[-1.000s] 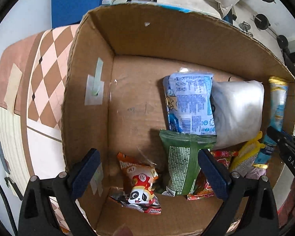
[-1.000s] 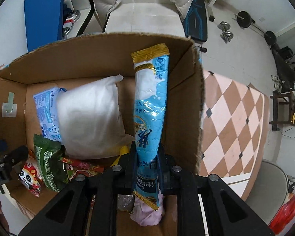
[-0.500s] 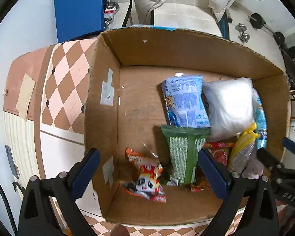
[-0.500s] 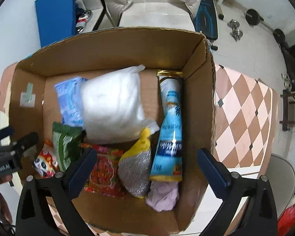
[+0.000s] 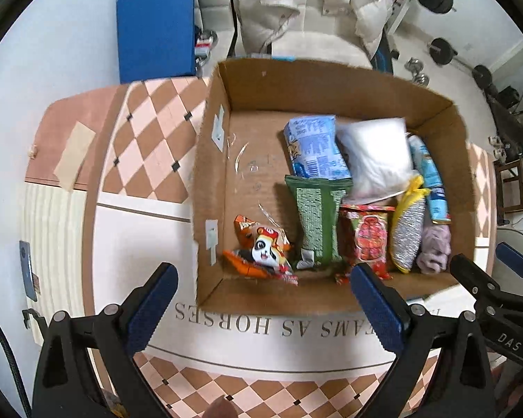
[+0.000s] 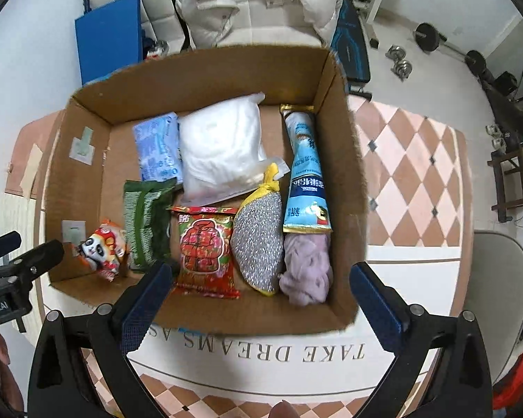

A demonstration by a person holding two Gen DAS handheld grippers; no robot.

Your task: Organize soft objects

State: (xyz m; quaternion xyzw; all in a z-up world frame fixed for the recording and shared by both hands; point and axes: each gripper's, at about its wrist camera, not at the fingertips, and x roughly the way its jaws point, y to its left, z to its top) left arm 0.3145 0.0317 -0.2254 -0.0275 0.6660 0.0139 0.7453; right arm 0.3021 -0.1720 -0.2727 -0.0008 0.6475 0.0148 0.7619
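You've just released the blue milk-powder sachet; it now lies against the cardboard box's right wall. Both the right tool and left tool are wide open, empty, pulled back above the bench. Packing looks nearly finished.

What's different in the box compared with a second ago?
The right gripper let go of the tall blue pouch, which now lies flat along the right wall of the cardboard box. Both it and the left gripper pulled back, jaws open and empty. The other packets stayed put.
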